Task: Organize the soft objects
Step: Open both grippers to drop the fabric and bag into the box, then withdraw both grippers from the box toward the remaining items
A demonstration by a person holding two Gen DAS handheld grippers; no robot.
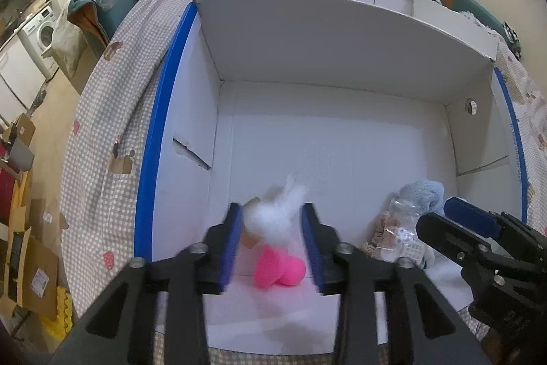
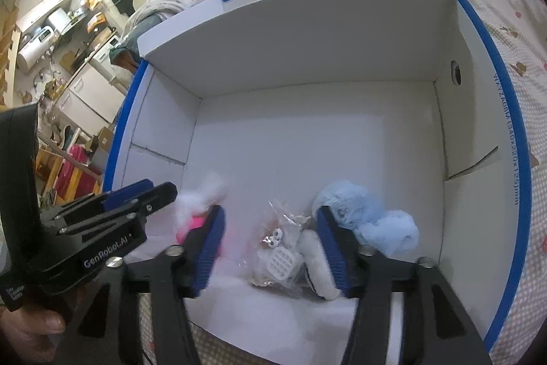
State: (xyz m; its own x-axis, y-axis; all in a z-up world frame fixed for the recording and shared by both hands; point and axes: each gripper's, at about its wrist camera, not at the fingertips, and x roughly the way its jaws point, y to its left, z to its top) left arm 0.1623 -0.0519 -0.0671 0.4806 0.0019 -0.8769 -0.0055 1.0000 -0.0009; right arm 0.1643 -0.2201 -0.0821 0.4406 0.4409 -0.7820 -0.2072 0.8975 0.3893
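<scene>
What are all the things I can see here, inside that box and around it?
Cardboard box: one, white inside with blue tape on the rims, open, lying on the bed.
Fluffy toy: one, white fur over a pink base, left part of the box floor.
Plush toy: one, light blue, right part of the box floor.
Plastic bag: one, clear, small toy pieces inside, between the two plush toys.
Bedcover: one, checked with small prints, under the box.
Left gripper: black with blue pads, open around the fluffy toy.
Right gripper: black with blue pads, open over the plastic bag.
</scene>
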